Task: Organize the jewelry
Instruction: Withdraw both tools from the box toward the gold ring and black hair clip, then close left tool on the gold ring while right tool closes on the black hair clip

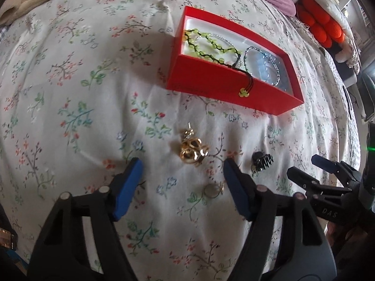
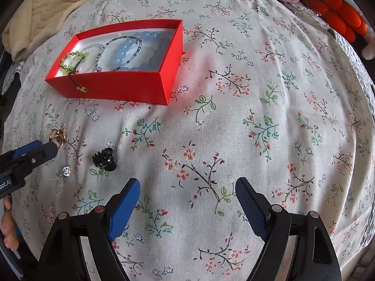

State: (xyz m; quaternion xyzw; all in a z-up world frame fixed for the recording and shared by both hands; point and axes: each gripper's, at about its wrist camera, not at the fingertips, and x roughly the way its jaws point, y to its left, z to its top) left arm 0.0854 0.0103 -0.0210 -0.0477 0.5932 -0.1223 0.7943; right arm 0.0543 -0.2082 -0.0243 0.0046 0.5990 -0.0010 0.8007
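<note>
A: The red box [image 1: 225, 86] hides part of the blue bead bracelet [image 1: 264, 70] behind its near wall.

B: In the right wrist view, the left gripper [image 2: 50, 148] covers part of the gold earring [image 2: 57, 137], and the small silver piece [image 2: 66, 171] is too tiny to identify.

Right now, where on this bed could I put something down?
Free: the sheet right of the red box, ahead of the right tool. Crowded: below the box, around the gold earring, black clip and left tool.
</note>
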